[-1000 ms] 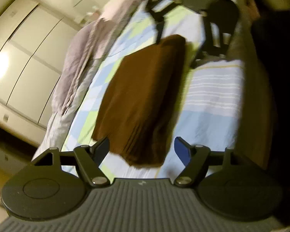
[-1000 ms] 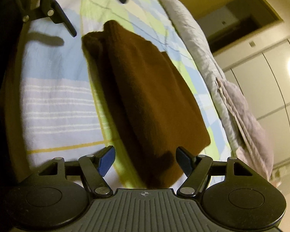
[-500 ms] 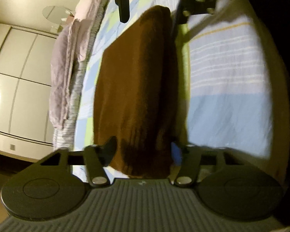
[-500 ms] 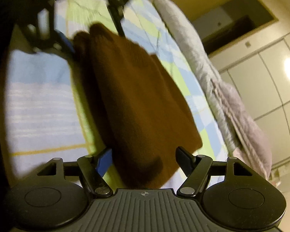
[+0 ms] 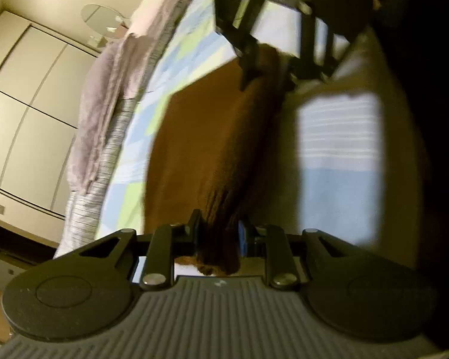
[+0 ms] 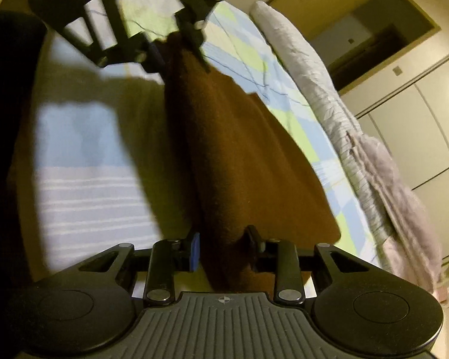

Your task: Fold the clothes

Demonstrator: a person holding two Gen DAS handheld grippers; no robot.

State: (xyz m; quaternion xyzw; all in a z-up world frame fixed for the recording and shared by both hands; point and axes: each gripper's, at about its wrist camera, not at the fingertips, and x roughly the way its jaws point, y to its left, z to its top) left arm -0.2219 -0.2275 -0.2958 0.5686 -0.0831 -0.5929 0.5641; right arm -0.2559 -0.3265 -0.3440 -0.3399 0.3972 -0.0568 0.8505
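Fingers: my left gripper (image 5: 217,233) just closed, clamped on brown garment (image 5: 212,137) | right gripper (image 6: 223,246) likewise, opposite end | bed (image 6: 83,191) beneath

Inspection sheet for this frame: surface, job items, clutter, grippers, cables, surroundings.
Surface: bed sheet, blue, green and white patchwork.
Job's things: brown garment, partly folded, lying lengthwise between the two grippers.
Clutter: grey blanket bunched along the far edge of the bed.
Grippers: left gripper and right gripper have just been closing, each now pinching an opposite end of the garment.
Cables: nothing seen.
Surroundings: white wardrobe doors; round mirror; dim, warm light.
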